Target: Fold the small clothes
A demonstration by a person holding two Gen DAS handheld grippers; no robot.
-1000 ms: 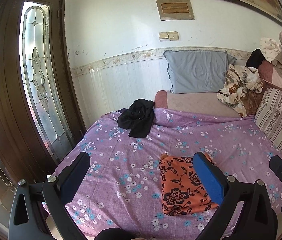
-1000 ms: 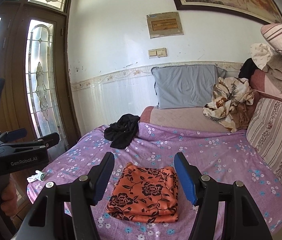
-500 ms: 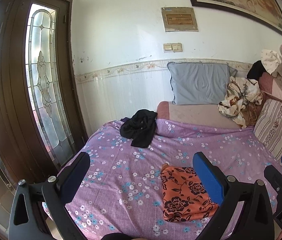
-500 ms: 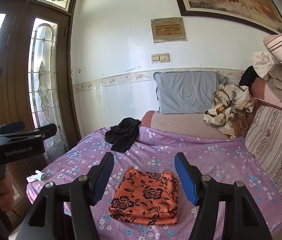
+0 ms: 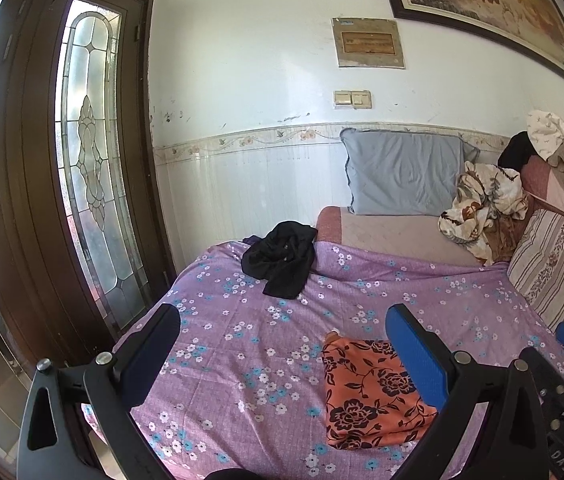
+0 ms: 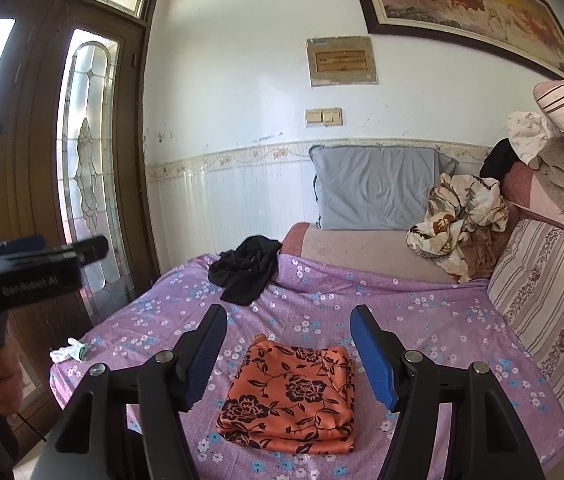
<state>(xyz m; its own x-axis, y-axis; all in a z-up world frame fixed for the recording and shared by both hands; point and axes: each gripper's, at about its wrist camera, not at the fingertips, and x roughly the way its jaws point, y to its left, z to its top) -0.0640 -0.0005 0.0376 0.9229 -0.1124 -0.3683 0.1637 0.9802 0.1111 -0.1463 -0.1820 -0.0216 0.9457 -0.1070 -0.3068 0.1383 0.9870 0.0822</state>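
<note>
Right wrist view: the right gripper [image 6: 288, 350] occupies the lower centre of the frame with its jaws spread wide and nothing between them. It hangs above the folded orange floral garment [image 6: 292, 394], which lies flat on the purple floral bedsheet [image 6: 422, 320] in the lower middle of the frame, clear of both fingers. At the left edge of this view the left gripper [image 6: 82, 246] appears side-on, held in a hand [image 6: 2, 372]; from this angle its jaw state cannot be read. A small white cloth item [image 6: 68, 352] lies at the sheet's lower-left edge.

Left wrist view: the left gripper [image 5: 282, 344] fills the bottom of the frame, jaws wide apart and empty. The orange floral garment [image 5: 366, 396] sits at lower right of centre, partly behind the blue right-hand finger [image 5: 416, 352]. Part of the right gripper [image 5: 562, 364] shows at the lower right edge.

Further out, a crumpled black garment [image 5: 282, 258] lies on the far edge of the sheet, centre of frame, well apart from the orange one. A grey pillow [image 5: 402, 176] leans against the wall at upper right of centre, a crumpled cream patterned cloth [image 5: 482, 208] beside it. A stained-glass door [image 5: 90, 168] fills the left side.
</note>
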